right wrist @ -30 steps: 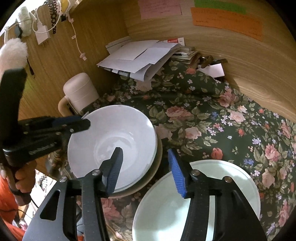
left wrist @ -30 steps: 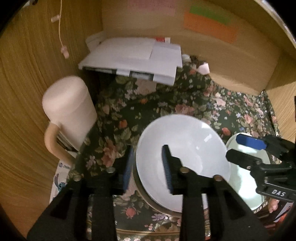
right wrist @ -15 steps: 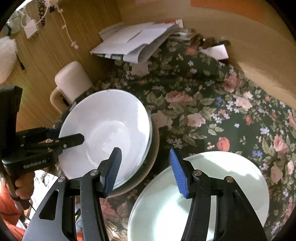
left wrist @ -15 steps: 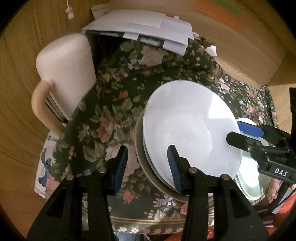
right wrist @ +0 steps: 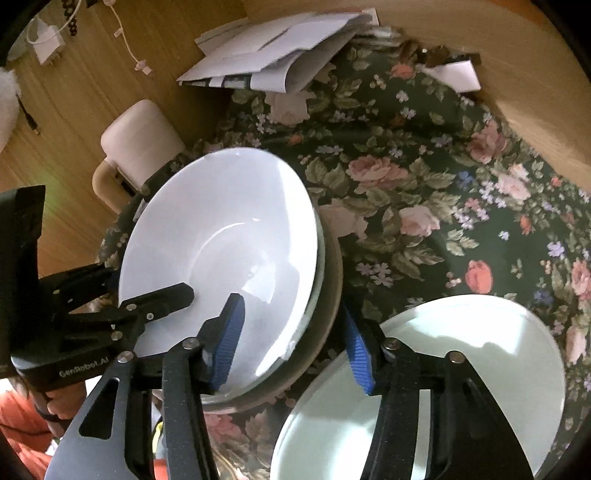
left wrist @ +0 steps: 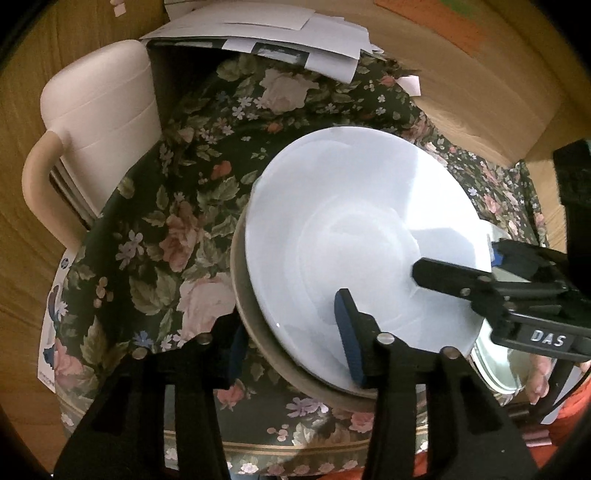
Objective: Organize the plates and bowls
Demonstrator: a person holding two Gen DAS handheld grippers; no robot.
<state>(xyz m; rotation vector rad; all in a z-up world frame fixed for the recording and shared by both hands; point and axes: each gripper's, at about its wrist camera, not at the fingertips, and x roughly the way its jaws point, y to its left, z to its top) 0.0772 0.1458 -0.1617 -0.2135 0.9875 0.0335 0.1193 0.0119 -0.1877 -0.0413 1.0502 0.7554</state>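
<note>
A white bowl sits on top of a stack in a brown dish on the floral cloth; the bowl and dish also show in the right wrist view. My left gripper is open and straddles the stack's near rim, one finger over the bowl, the other outside the brown dish. My right gripper is open and straddles the stack's opposite rim. A pale green plate lies to the right of the stack.
A cream mug stands left of the stack by the wooden wall. A pile of white papers lies at the back. The floral cloth stretches to the right. Wooden walls enclose the back.
Both grippers have moved down and in toward the stack, so their fingers now straddle its rim from opposite sides. The bowl stack has stayed in place.
</note>
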